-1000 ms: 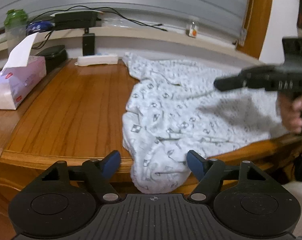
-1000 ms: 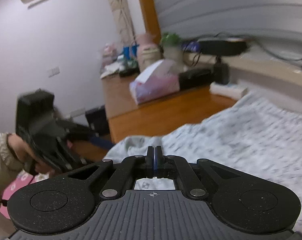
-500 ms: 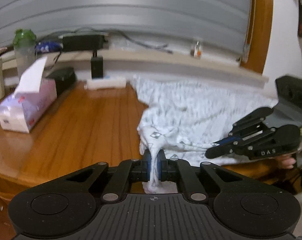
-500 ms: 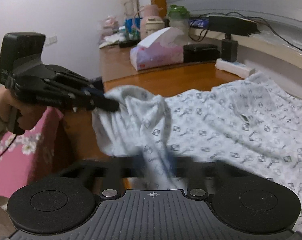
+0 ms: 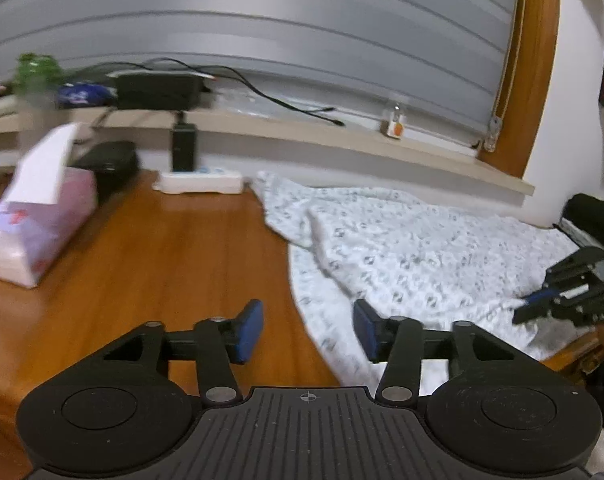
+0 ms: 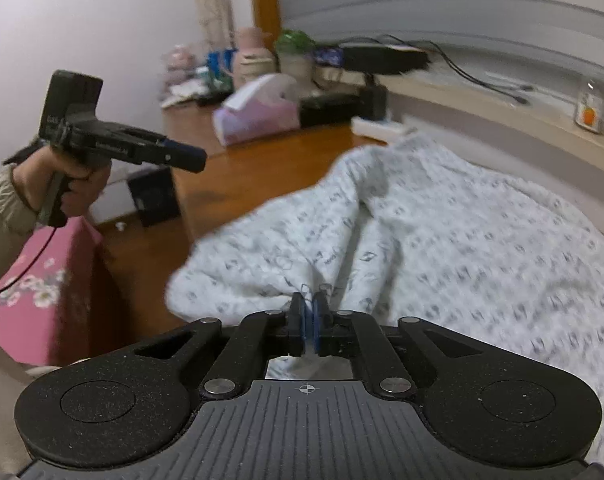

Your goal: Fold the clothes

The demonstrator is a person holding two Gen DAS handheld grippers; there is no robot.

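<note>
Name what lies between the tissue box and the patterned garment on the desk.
Only bare wooden desk separates the tissue box from the patterned garment, seen in the left wrist view.

Count by kind: one patterned white garment, two handheld grippers, the left gripper and the right gripper, and one tissue box at 9 o'clock in the left wrist view. One white power strip and one black adapter at 11 o'clock. One small bottle on the sill at 1 o'clock.

The left gripper fingers spread apart above the patterned garment edge on the wooden table.
</note>
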